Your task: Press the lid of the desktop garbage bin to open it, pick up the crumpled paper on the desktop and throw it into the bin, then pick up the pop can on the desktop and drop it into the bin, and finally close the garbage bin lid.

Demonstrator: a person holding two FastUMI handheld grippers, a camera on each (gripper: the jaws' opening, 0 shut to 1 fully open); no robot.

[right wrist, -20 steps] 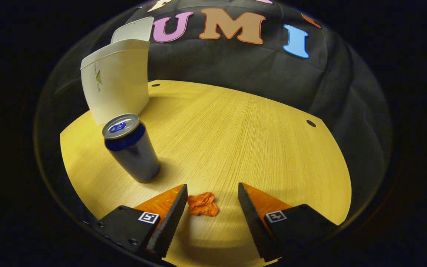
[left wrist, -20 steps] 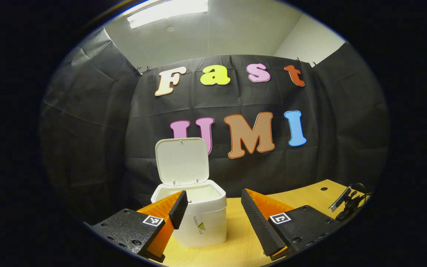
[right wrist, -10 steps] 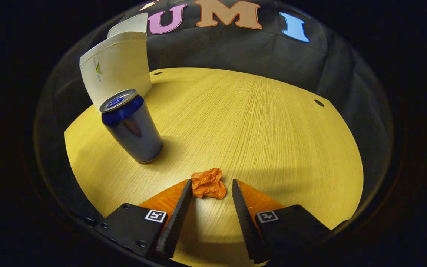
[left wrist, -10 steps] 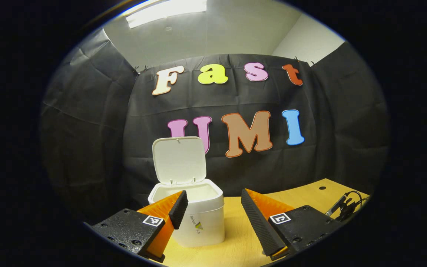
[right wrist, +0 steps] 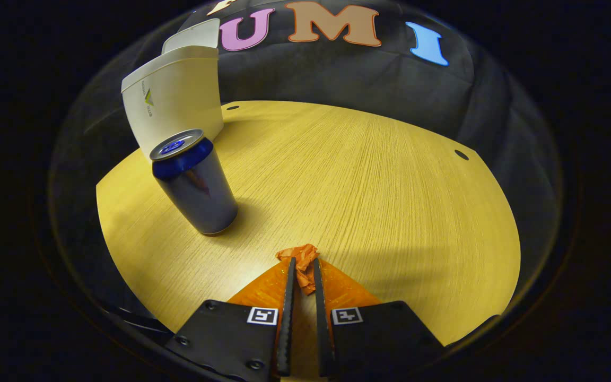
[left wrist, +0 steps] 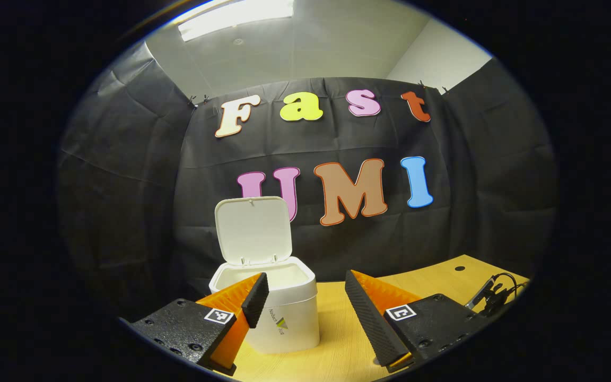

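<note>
In the right gripper view my right gripper (right wrist: 303, 263) is shut on the orange crumpled paper (right wrist: 302, 257), which sticks out at the fingertips just above the wooden desktop (right wrist: 369, 175). A blue pop can (right wrist: 194, 183) stands upright to the left of it, and the white garbage bin (right wrist: 175, 101) stands behind the can. In the left gripper view the bin (left wrist: 289, 318) has its lid (left wrist: 253, 230) standing open. My left gripper (left wrist: 301, 293) hovers open in front of the bin with nothing between its fingers, the left finger overlapping the bin's rim.
A black clip with cables (left wrist: 491, 298) lies at the desktop's right edge in the left gripper view. Small dark holes (right wrist: 461, 154) mark the desktop near its far edge. Black cloth walls close the booth behind and to the sides.
My right gripper moved forward around the crumpled paper and closed on it, squeezing it narrow. The left gripper drifted slightly, staying open before the bin.
</note>
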